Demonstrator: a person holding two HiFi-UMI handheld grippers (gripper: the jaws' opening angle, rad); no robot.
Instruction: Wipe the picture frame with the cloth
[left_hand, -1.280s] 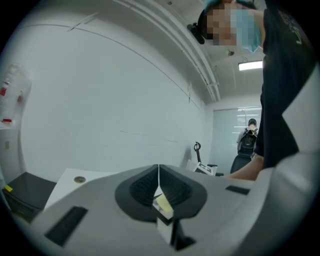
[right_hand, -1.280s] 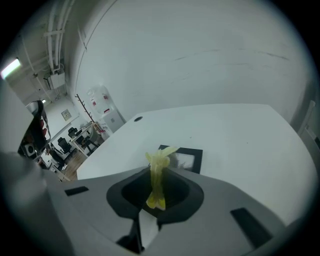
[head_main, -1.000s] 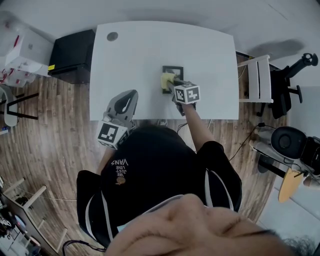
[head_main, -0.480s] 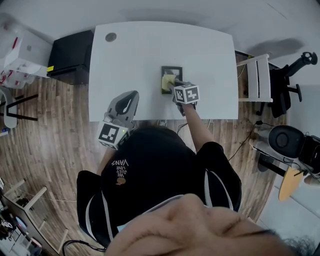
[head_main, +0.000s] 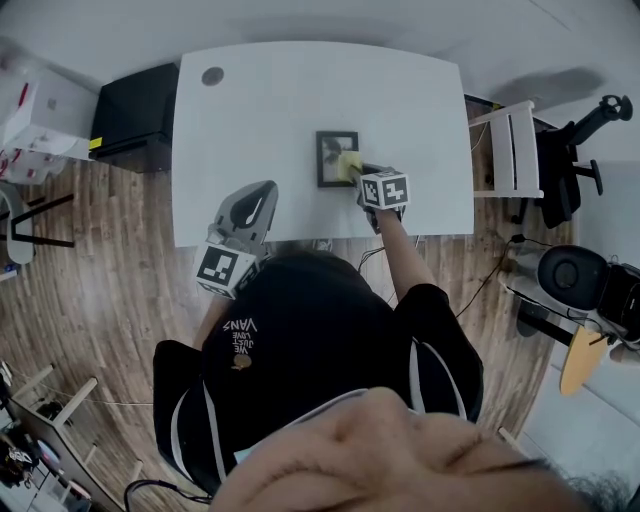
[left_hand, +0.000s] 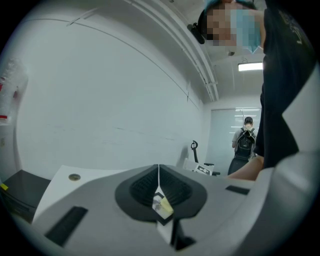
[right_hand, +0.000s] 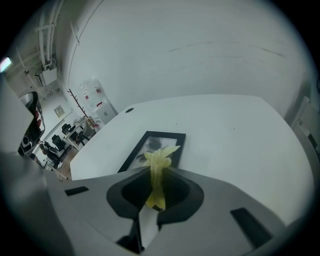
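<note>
A black picture frame lies flat on the white table, a little right of its middle. My right gripper is shut on a yellow cloth, which rests on the frame's right side. In the right gripper view the cloth sticks up out of the shut jaws of the right gripper, with the frame just beyond. My left gripper hangs at the table's front edge, left of the frame. In its own view the left gripper is shut on nothing.
A round cable hole marks the table's far left corner. A black cabinet stands left of the table. A white chair and a black office chair are on the right. A person stands far off.
The right gripper has carried the cloth from the frame's left part to its right side, baring the picture. The left gripper has stayed put.
</note>
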